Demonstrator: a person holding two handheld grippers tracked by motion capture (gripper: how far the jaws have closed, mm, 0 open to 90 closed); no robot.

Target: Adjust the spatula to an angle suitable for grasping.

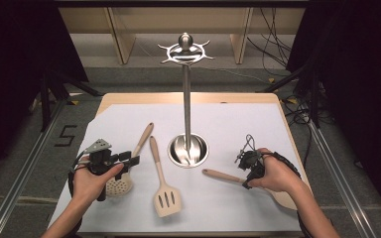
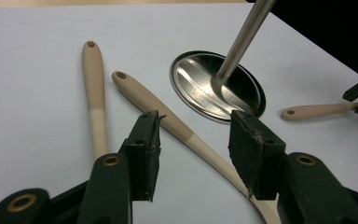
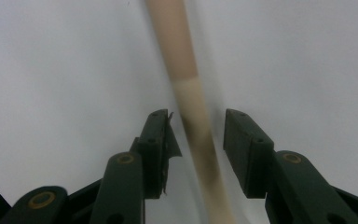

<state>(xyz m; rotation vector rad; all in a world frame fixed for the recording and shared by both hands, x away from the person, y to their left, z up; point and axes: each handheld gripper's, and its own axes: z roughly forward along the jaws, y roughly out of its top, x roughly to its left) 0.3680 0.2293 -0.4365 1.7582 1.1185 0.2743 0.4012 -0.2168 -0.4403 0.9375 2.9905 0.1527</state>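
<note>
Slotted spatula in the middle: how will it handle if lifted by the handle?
The slotted spatula looks rigid, probably light. Its wide head may make it droop head-down if gripped far up the thin handle. Its flat head should keep it from rolling.

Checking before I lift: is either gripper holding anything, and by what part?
Nothing held. The right gripper has open jaws either side of a utensil handle, not closed. The left gripper is open too.

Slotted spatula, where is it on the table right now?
In the high view the slotted spatula lies left of centre on the white sheet, head toward the person, between the left gripper and the stand's steel base.
</note>
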